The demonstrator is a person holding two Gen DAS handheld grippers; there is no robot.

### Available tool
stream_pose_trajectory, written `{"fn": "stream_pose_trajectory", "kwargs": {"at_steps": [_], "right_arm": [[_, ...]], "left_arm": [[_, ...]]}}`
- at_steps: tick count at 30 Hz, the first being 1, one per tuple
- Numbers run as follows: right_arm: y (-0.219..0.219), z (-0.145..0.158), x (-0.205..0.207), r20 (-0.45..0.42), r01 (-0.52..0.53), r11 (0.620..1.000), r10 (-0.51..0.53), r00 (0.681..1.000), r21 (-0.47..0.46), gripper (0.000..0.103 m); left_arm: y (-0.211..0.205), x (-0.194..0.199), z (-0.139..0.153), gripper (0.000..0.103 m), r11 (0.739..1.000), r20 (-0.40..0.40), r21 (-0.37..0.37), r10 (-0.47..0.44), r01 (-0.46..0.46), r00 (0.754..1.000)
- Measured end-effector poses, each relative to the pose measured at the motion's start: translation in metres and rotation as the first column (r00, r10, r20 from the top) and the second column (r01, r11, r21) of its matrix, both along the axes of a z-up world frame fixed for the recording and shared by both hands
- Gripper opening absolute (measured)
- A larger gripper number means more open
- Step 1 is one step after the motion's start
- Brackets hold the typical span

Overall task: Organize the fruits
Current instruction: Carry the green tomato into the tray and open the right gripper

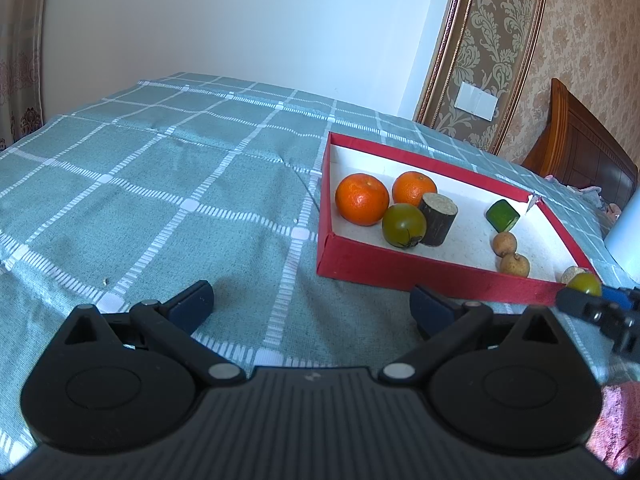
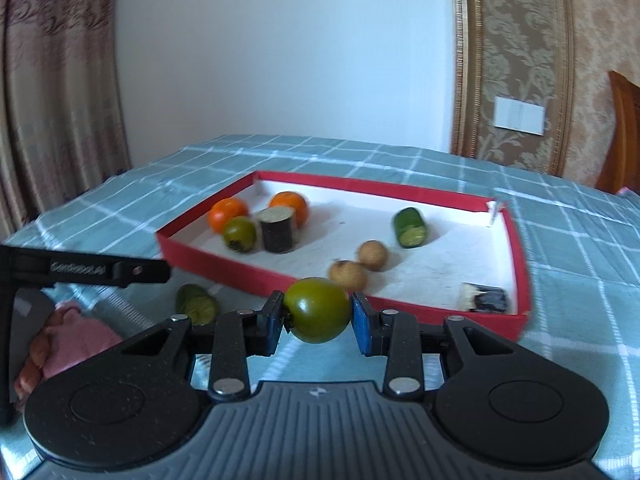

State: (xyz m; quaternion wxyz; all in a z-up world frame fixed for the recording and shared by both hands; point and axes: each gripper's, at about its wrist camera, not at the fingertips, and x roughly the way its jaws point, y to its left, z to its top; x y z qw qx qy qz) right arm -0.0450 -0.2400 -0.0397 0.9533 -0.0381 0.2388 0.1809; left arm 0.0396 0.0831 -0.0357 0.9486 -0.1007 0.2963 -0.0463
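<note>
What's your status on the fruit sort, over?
Right gripper shut on green fruit, near the red box's front wall. Left gripper open, empty, over the cloth. A cut green piece still outside the box; path looks clear.

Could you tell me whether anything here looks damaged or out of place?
Yes. The red tray's far right corner is split open, its walls gaping apart. A green cucumber piece also lies outside the tray on the cloth, near its front wall.

We see open checked cloth (image 1: 168, 184) left of the red box (image 1: 420, 276), free to cross. Inside, oranges (image 1: 362, 199), a green fruit (image 1: 404, 225) and a dark stub (image 1: 437, 218) crowd the left corner; the white floor (image 2: 352, 220) mid-box lies bare.
</note>
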Motion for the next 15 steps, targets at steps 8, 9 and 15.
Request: {"fn": "stream_pose_trajectory", "kwargs": {"at_steps": [8,9,15], "right_arm": [[-0.027,0.007,0.025,0.019,0.127,0.992,-0.127,0.992,0.002,0.035],[-0.029,0.007,0.032,0.018,0.144,0.990,-0.144,0.989,-0.003,0.035],[-0.036,0.006,0.070,-0.006,0.213,0.976,-0.214,0.977,-0.031,0.035]], "left_arm": [[0.000,0.000,0.000,0.103,1.000,0.000,0.001,0.000,0.000,1.000],[0.000,0.000,0.000,0.103,1.000,0.000,0.001,0.000,0.000,1.000],[0.000,0.000,0.000,0.103,1.000,-0.001,0.002,0.000,0.000,1.000]]}}
